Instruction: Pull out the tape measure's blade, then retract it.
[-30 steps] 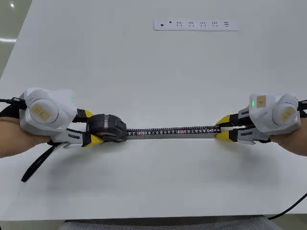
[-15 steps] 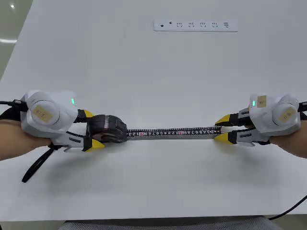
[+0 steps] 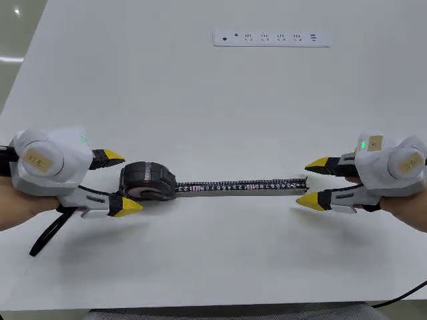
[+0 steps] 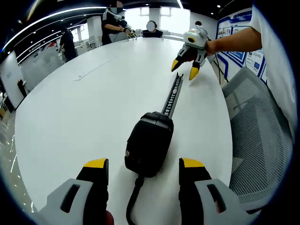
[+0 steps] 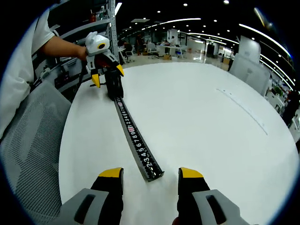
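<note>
Black and squat, the tape measure [image 3: 148,181] lies on the white table [image 3: 213,107] with its rear end reaching in between the tips of the left gripper [image 3: 128,181], touching neither jaw. Half a second ago those jaws were clamped on its case; now they stand wide apart and have drawn back from it. In the left gripper view the case [image 4: 150,143] sits straight ahead in the gap of the left gripper [image 4: 144,164], and a thin black cord [image 4: 133,199] runs from its rear back toward the jaws.

The blade [image 3: 243,186] is still pulled out as before, lying flat on the table from the case toward the right gripper [image 3: 305,182]. That gripper pinched the blade's end earlier; it has let go, its jaws are spread, and the free end rests level with their tips, in the gap, clear of both. The right gripper view shows the same: the blade [image 5: 136,140] ends between the yellow tips of the right gripper [image 5: 151,172].

Far beyond both sets of jaws a white power strip [image 3: 271,38] lies on the table.
</note>
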Demonstrator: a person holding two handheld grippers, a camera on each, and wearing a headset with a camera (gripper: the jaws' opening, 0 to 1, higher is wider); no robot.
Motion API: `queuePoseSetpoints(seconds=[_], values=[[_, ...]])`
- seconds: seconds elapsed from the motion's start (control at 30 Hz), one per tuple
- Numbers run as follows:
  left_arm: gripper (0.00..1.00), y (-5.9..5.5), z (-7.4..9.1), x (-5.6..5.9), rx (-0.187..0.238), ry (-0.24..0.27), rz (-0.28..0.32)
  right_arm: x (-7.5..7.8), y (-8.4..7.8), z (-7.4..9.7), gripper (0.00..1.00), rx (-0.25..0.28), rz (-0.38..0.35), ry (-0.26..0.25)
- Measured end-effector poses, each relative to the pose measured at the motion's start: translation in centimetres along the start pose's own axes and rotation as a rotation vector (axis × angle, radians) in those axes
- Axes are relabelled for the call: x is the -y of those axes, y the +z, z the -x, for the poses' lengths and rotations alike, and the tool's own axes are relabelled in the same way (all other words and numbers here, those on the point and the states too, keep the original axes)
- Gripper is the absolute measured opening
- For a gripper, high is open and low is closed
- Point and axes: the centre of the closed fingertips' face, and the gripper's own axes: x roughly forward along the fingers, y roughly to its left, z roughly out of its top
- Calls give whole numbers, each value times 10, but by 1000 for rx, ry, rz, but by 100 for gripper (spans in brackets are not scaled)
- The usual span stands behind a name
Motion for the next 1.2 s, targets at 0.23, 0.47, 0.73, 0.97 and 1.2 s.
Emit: queuePoseSetpoints(seconds=[0.23, 0.47, 0.73, 0.97, 1.2], values=[[62, -3, 6, 4, 34, 50, 81, -5, -3, 5, 57, 17, -49, -38], [66, -7, 15, 5, 68, 109, 140, -9, -2, 9, 66, 30, -78, -68], [71, -17, 27, 8, 110, 151, 214, -17, -5, 13, 77, 47, -133, -88], [75, -27, 35, 13, 126, 209, 247, -23, -8, 18, 82, 53, -146, -111], [79, -32, 36, 27, 132, 219, 273, -32, -8, 23, 85, 59, -157, -126]])
